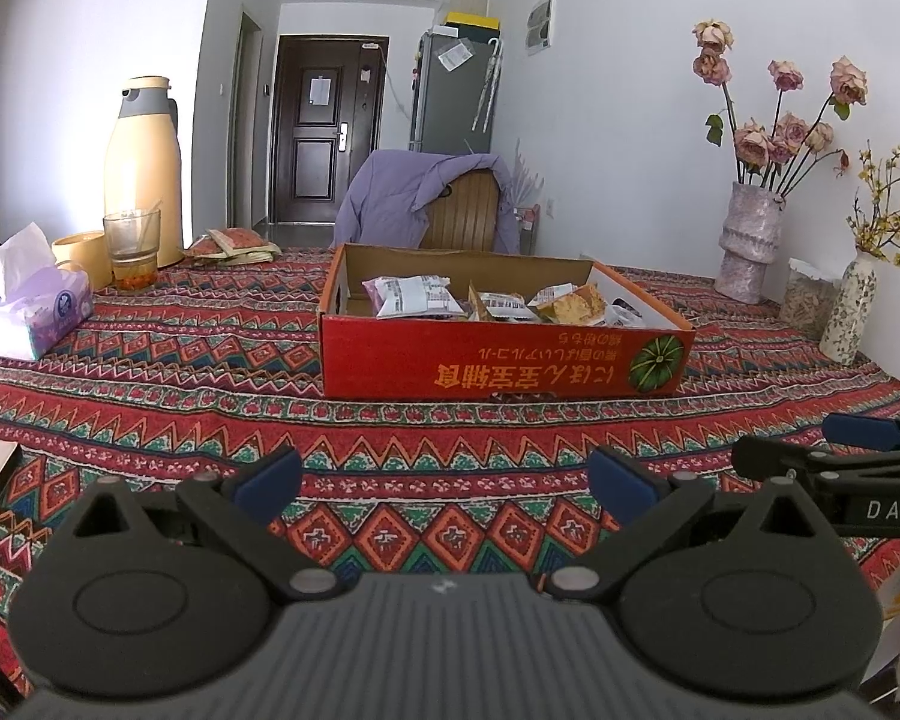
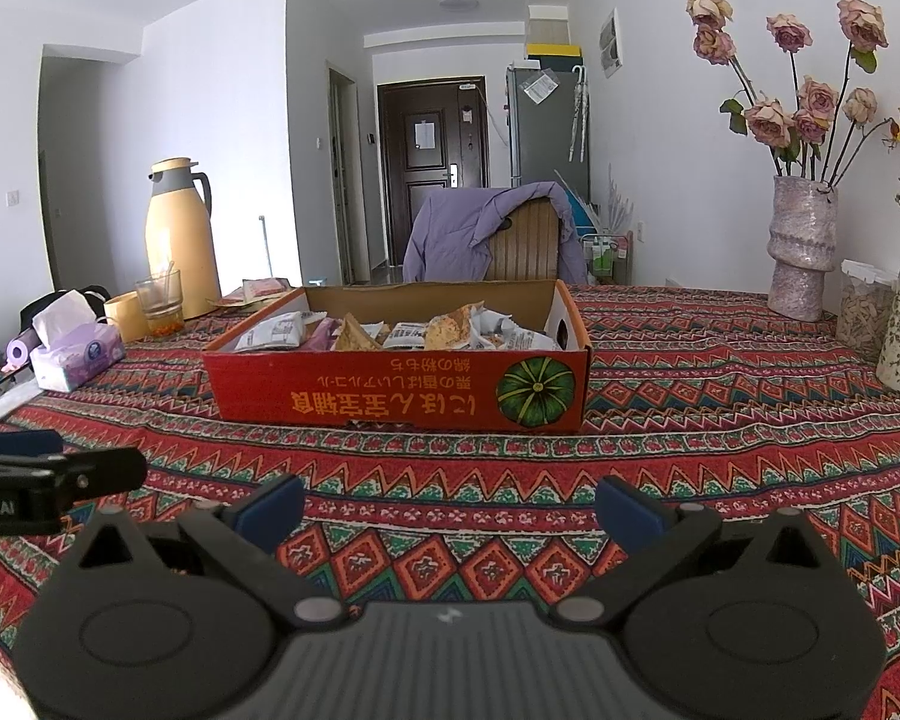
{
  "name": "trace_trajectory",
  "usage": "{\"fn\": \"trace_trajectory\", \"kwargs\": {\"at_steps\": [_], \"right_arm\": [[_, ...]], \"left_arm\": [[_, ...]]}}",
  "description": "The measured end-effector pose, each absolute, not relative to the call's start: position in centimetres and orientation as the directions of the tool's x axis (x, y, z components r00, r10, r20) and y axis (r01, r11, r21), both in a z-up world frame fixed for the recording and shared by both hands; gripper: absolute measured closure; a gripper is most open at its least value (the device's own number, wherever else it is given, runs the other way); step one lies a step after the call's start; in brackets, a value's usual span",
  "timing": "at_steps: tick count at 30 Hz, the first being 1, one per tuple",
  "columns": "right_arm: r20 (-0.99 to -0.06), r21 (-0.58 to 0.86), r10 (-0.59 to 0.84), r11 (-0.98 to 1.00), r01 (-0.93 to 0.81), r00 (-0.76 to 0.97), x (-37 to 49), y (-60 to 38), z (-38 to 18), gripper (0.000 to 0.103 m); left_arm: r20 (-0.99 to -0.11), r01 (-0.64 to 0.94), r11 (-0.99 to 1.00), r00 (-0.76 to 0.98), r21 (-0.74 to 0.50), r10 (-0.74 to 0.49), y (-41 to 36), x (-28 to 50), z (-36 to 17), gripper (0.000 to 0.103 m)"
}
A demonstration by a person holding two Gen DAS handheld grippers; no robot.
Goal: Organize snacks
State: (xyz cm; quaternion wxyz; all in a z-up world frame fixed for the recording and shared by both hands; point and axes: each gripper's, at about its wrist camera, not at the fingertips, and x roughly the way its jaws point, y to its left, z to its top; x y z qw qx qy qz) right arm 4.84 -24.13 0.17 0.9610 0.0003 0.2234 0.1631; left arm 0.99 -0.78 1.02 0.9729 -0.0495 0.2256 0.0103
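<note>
Both the left gripper (image 1: 444,483) and right gripper (image 2: 450,507) hover with jaws spread wide and empty above the patterned bench (image 1: 210,396). Ahead sits the red cardboard box (image 2: 402,393), snack packets (image 2: 414,333) piled inside.

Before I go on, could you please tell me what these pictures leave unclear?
- Snacks in the box: the near wall hides the lower layers in both views.
- Packets beside the flask: too small to identify.
- Table near edge: hidden behind the left gripper and right gripper.
</note>
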Motion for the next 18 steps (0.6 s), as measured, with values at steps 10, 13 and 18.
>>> {"fn": "trace_trajectory", "kwargs": {"at_steps": [10, 13, 18], "right_arm": [[-0.433, 0.072, 0.312, 0.947, -0.313, 0.846, 4.74, -24.28, 0.09, 0.000], [-0.435, 0.072, 0.311, 0.947, -0.312, 0.845, 4.72, -24.37, -0.09, 0.000], [-0.435, 0.072, 0.311, 0.947, -0.312, 0.845, 4.75, -24.31, -0.06, 0.000]], "left_arm": [[-0.431, -0.024, 0.996, 0.902, -0.086, -0.016, -0.87, 0.98, 0.89, 0.000], [-0.428, -0.021, 0.996, 0.904, -0.087, -0.018, -0.84, 0.91, 0.86, 0.000], [-0.429, -0.022, 0.996, 0.903, -0.091, -0.019, -0.79, 0.98, 0.81, 0.000]]}}
